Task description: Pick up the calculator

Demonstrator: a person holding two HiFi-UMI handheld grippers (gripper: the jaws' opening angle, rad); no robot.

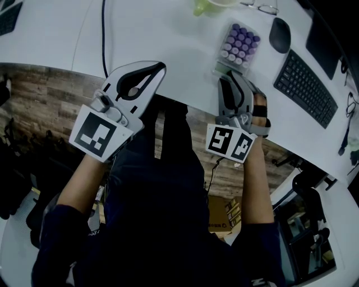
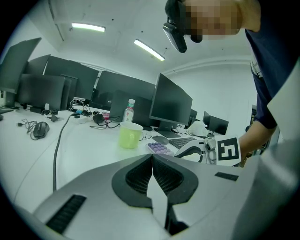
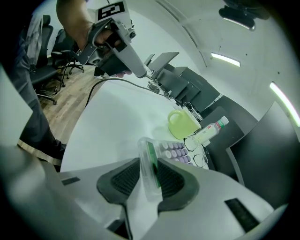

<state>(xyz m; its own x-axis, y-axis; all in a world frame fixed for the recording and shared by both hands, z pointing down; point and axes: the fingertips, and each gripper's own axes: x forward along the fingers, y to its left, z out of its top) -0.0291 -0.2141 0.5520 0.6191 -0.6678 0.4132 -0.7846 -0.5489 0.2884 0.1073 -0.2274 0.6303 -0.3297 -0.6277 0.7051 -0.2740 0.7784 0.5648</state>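
The right gripper point(image 3: 149, 178) clamps the 6 o'clock end of the calculator point(image 1: 239, 44) — left gripper point(image 2: 152, 171) idle, jaws together — so a steady lift should come next.

Calculator point(image 1: 240, 45) near end hid behind right tongs point(image 1: 231, 77) (head view) & mug point(image 1: 210, 5) cropped at top.

Left gripper point(image 1: 156, 69) hovers, jaws together (nothing between them); to its right, right gripper point(image 1: 231, 78) pinches the calculator's point(image 1: 240, 45) near edge.

A white desk point(image 1: 168, 39) bears a calculator point(image 1: 238, 47), green mug point(image 1: 208, 5), glasses point(image 1: 261, 7), mouse point(image 1: 279, 35), keyboard point(image 1: 305, 87) and black cable point(image 1: 103, 33).
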